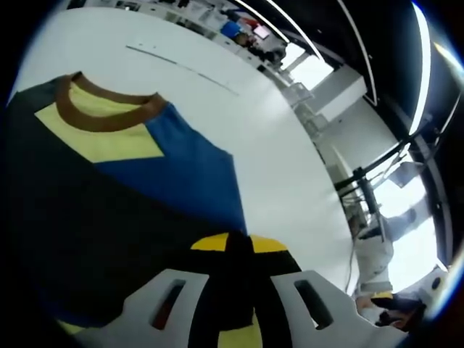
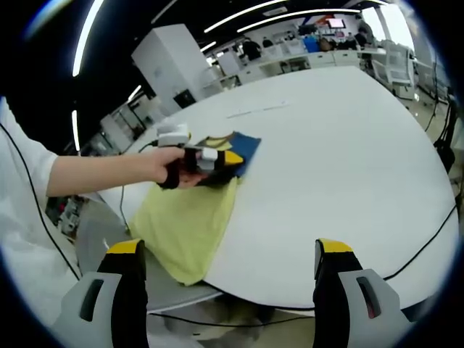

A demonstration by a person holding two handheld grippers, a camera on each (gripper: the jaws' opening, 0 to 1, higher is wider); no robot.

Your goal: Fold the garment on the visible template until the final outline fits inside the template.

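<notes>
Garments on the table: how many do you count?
1. A single shirt lies at the table edge, its yellow part hanging toward the right gripper view camera, with the left gripper on its blue end. Anything beneath it is hidden.

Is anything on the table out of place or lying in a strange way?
Yes. In the right gripper view the shirt lies at the near edge of the white table, and its yellow part hangs over the rim instead of lying flat. The left hand-held gripper is on its folded blue and dark part. I cannot make out a template outline.
</notes>
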